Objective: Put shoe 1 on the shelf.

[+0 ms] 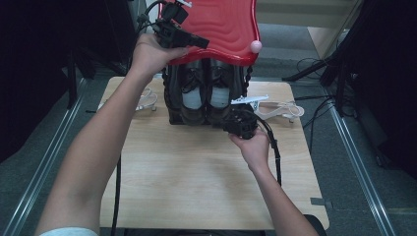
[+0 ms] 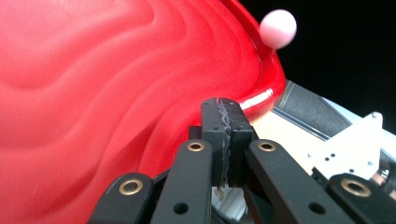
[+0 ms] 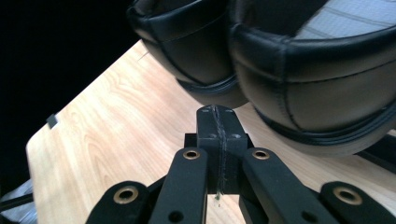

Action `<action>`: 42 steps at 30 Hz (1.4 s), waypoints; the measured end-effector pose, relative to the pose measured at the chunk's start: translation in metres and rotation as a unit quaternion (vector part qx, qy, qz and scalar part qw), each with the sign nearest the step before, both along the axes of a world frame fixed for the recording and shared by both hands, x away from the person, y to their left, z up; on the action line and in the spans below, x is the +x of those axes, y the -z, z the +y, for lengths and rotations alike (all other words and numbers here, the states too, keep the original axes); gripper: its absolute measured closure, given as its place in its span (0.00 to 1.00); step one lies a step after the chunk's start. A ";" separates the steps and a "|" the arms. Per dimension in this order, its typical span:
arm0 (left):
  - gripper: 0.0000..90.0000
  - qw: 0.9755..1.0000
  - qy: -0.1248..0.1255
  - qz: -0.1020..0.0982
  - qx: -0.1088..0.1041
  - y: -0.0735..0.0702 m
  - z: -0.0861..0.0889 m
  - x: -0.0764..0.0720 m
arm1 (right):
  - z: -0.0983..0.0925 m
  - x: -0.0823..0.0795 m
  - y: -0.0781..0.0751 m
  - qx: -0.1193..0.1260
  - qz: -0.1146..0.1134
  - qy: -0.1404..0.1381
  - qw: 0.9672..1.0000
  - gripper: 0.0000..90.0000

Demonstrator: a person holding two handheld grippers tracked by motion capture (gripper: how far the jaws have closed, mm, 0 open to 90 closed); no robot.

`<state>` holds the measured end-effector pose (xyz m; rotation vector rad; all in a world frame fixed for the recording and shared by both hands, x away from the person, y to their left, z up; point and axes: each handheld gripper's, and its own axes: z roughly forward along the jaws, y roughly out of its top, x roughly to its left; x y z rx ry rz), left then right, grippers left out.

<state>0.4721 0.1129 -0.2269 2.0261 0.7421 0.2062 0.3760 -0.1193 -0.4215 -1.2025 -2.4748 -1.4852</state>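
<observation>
A glossy red plastic lid (image 1: 223,24) with a rippled, wave-like relief carries a pale pink round knob (image 1: 255,46). The pair of black leather shoes (image 1: 204,96) has pale grey linings. The light wooden table (image 1: 196,172) shows fine brown grain.

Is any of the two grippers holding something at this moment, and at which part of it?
Nothing is held. The left gripper has its jaws shut together, empty, beside the red wavy lid. The right gripper is shut too, empty, just before the heels of the black shoes.

I am counting two black leather shoes (image 1: 204,93) and one red wavy lid (image 1: 221,24). I am seeing one pink ball (image 1: 255,46) and two white brackets (image 1: 275,109).
</observation>
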 end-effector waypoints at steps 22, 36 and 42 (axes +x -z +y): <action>1.00 1.000 -0.009 0.004 0.017 0.012 -0.019 0.019 | -0.007 0.010 0.000 0.015 -0.002 0.015 1.000 1.00; 1.00 1.000 -0.014 0.001 0.012 0.013 -0.018 0.018 | -0.008 0.015 -0.002 0.022 -0.010 0.028 0.999 1.00; 1.00 1.000 -0.014 -0.001 0.012 0.013 -0.018 0.017 | -0.008 0.017 -0.004 0.017 -0.015 0.035 0.999 1.00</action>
